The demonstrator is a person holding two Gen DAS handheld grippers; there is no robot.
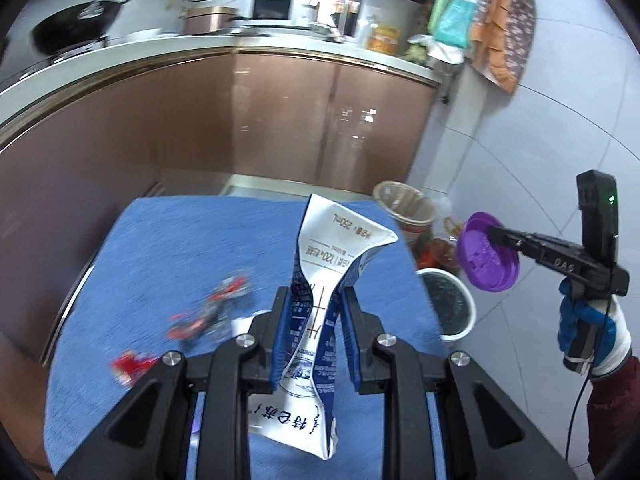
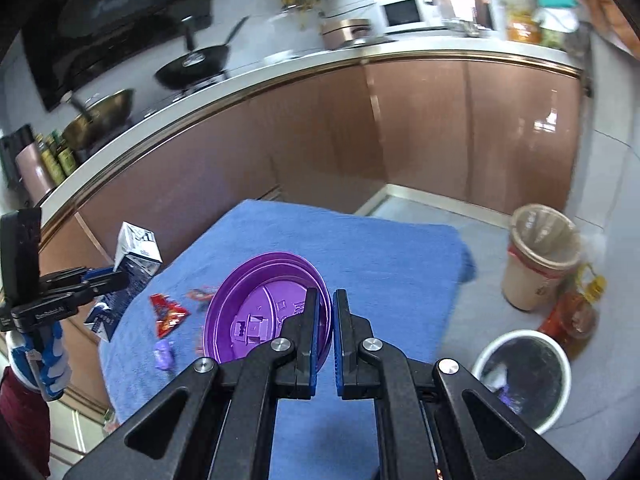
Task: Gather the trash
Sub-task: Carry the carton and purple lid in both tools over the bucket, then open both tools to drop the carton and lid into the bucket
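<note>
Above the blue cloth, left gripper squeezes the milk carton, right gripper pinches the purple lid; red wrappers still wait

This is a home kitchen. A long white counter runs above glossy brown cabinet doors. On the stove stand a black frying pan and a wok, under a dark extractor hood. A small white oven, oil bottles and a tiled floor also show it.
</note>
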